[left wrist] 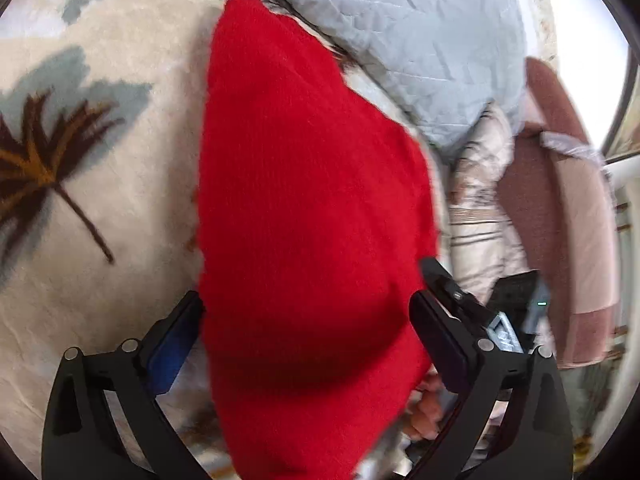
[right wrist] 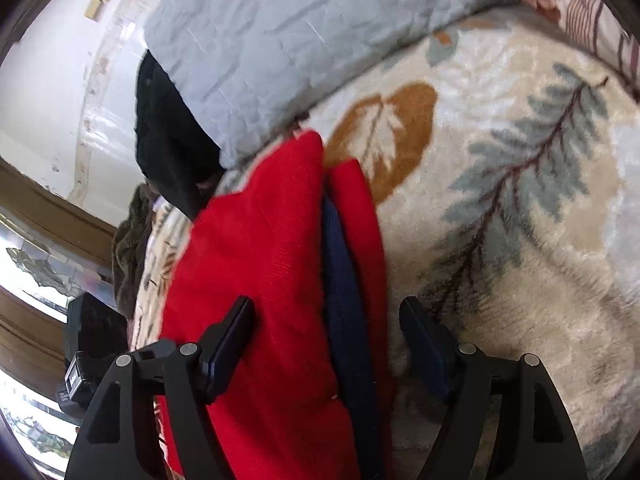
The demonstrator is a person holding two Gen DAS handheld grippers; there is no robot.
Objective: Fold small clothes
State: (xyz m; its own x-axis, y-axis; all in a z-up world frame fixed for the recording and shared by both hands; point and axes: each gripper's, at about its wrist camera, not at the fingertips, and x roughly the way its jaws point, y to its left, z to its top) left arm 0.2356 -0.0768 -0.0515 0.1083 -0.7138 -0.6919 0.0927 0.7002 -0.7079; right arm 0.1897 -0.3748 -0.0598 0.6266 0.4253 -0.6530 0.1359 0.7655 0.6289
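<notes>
The red garment [left wrist: 312, 208] is laid on the leaf-patterned blanket [left wrist: 100, 280], its long axis running away between both sets of wide-open, empty fingers; the left gripper [left wrist: 308, 320] and right gripper [right wrist: 326, 336] are seen equally near.

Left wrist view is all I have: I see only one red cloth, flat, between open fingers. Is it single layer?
Observer: No. In the right wrist view the red garment is folded over, and a dark navy band shows between its two red layers.
Operator: Where is the right gripper?
Observer: The right gripper is open, with its fingers on either side of that navy band.
Operator: Anything behind the pillow?
Observer: A black cloth lies beside the grey quilted pillow, toward the wall.
</notes>
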